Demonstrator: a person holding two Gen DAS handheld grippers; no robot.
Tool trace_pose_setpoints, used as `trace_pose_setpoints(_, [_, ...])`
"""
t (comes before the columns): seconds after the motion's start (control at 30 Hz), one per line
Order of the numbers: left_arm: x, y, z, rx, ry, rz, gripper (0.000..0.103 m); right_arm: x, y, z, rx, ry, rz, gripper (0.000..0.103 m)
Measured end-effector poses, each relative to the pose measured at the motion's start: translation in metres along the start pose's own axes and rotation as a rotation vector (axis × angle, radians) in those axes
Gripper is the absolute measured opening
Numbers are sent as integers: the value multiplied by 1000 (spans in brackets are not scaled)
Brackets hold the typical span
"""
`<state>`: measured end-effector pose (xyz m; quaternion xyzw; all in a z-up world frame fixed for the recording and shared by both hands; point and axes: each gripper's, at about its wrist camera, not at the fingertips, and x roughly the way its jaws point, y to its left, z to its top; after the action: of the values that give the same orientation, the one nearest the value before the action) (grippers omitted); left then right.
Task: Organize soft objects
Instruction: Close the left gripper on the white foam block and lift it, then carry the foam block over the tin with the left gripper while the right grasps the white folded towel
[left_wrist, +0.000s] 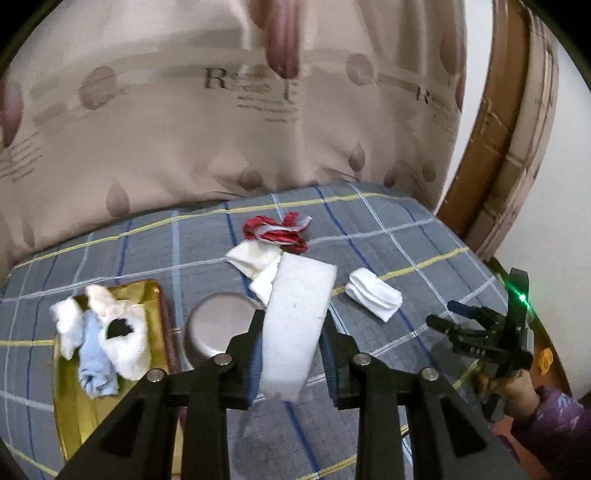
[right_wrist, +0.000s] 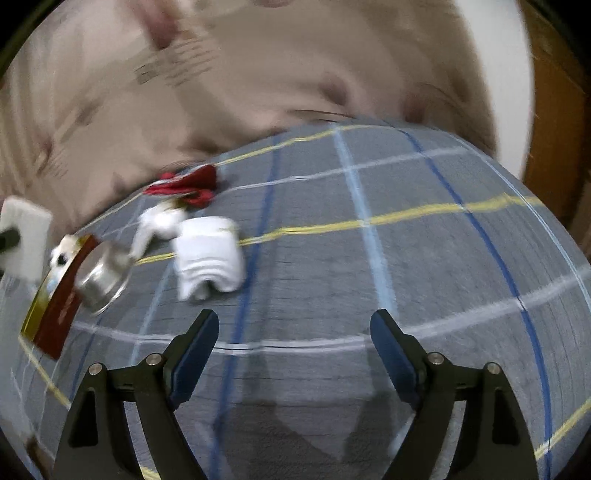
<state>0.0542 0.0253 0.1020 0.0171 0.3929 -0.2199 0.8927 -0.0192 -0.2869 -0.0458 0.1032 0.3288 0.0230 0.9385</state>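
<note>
The left gripper (left_wrist: 293, 354) is pinching a white foam-like strip (left_wrist: 295, 325) between its pads, holding it up above the bed (left_wrist: 406, 229), so the piece is hanging free rather than lying on the checked cover. At about nine o'clock from it, a gold tray (left_wrist: 70, 417) is already carrying a white furry item (left_wrist: 122, 332) and a light blue cloth (left_wrist: 94, 365), which suggests the tray is serving as the collecting place. A metal bowl (left_wrist: 218, 332) is sitting just beside the tray. Towards twelve o'clock, a red ribbon-like cloth (left_wrist: 277, 232) and a cream cloth (left_wrist: 255, 258) are lying touching; a folded white cloth (left_wrist: 375, 295) is resting at two o'clock. The right gripper (right_wrist: 295, 347) is standing wide and empty over bare cover, probably waiting for the folded cloth.
</note>
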Motion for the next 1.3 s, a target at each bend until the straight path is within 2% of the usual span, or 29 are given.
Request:
trace_pose_setpoints(0.17, [-21, 16, -4, -52, -29, 10, 28, 3, 41, 29, -124, 13, 72, 81])
trace_pose_setpoints(0.3, [-37, 31, -9, -91, -49, 33, 28, 31, 67, 56, -206, 70, 63, 81])
trace_pose_setpoints(0.47, [-58, 58, -22, -149, -63, 84, 28, 70, 82, 67, -276, 177, 22, 80])
trace_pose_setpoints(0.53, [-66, 70, -29, -170, -62, 117, 29, 82, 81, 65, -279, 216, 16, 69])
trace_pose_setpoints(0.67, [-76, 96, -45, -224, -47, 172, 29, 98, 82, 57, -281, 271, 2, 59])
trace_pose_setpoints(0.73, [-79, 110, -53, -249, -34, 199, 29, 97, 83, 54, -292, 262, 3, 42])
trace_pose_setpoints(0.77, [-80, 114, -56, -256, -31, 212, 29, 96, 84, 54, -298, 261, 5, 40])
trace_pose_setpoints(0.83, [-80, 123, -63, -273, -22, 228, 29, 96, 85, 54, -303, 265, 4, 29])
trace_pose_setpoints(0.97, [-73, 141, -76, -285, 7, 271, 30, 97, 88, 53, -316, 254, -2, 24])
trace_pose_setpoints(1.03, [-67, 148, -79, -289, 15, 278, 30, 89, 88, 54, -307, 220, -2, 23])
trace_pose_setpoints(1.3, [-29, 170, -85, -252, 62, 336, 31, 16, 97, 44, -235, 71, 98, 23])
